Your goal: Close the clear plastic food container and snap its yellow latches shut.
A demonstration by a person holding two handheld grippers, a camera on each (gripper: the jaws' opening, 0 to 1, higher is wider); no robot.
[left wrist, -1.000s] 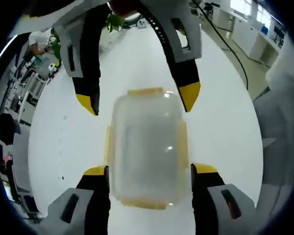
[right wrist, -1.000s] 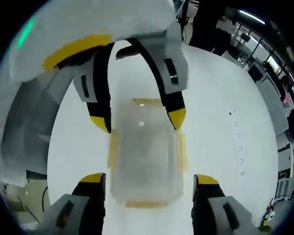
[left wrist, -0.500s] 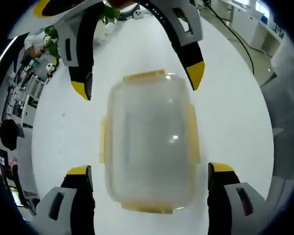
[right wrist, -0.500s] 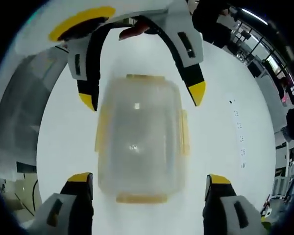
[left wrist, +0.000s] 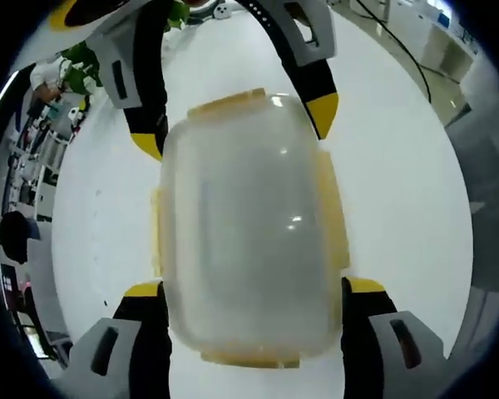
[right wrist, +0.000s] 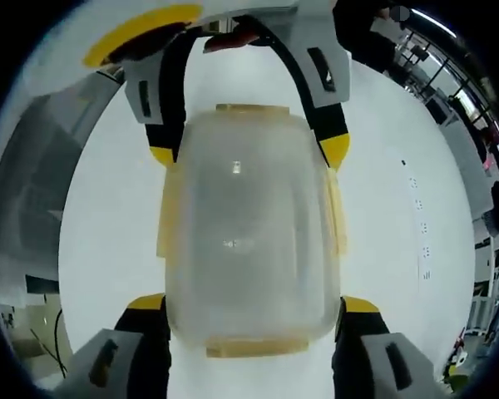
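Left gripper view: clear container [left wrist: 249,233] sits on the white tabletop [left wrist: 399,183], long axis running between both tools, left tool [left wrist: 251,293] and right tool [right wrist: 254,307] spread wide astride its ends.

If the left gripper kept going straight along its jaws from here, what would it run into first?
Most likely the clear container: it lies between the left gripper's open jaws, directly ahead, lid on, yellow latches at its sides. Beyond it the right gripper faces in from the far end. Depth is hard to judge.
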